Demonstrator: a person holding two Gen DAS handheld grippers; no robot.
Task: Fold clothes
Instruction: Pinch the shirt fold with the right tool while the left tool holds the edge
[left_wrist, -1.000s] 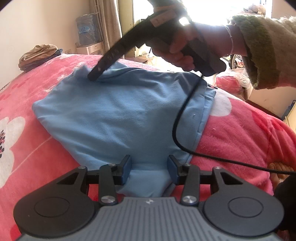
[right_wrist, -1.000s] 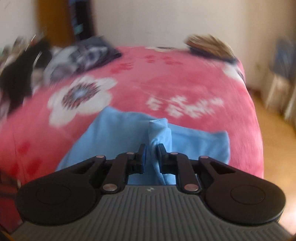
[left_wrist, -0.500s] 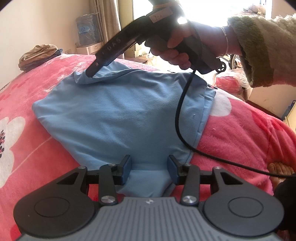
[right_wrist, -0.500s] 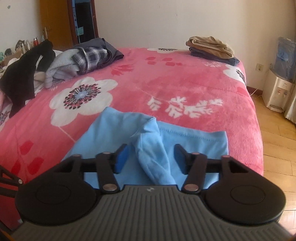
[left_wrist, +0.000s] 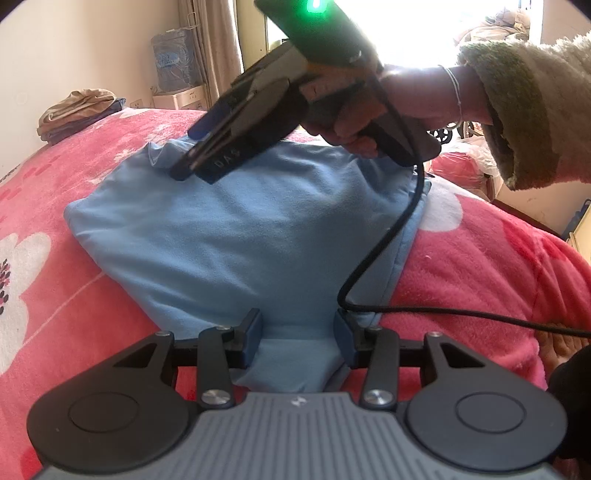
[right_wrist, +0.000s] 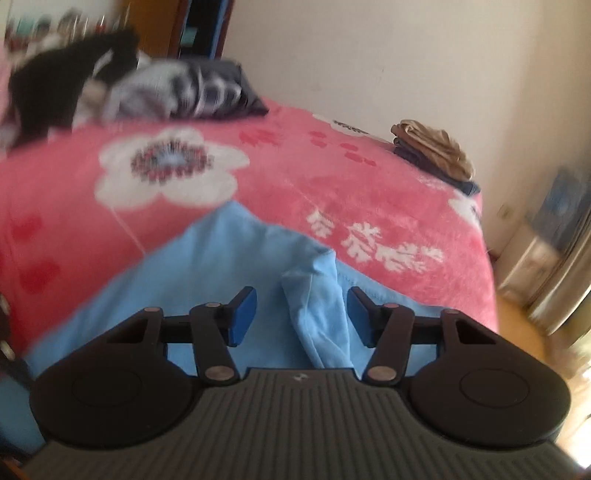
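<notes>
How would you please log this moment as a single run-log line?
task: fold clothes | left claw: open, astride blue garment edge | right claw: open, raised fold between fingers | surface: pink floral blanket

Light blue garment (left_wrist: 236, 236) lies partly folded on the bed, one corner bunched.

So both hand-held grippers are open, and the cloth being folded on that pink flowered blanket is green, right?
Not quite: the cloth is light blue, as both wrist views show. The rest holds: the left hand-held gripper and right hand-held gripper stand open over the pink flowered blanket.
</notes>
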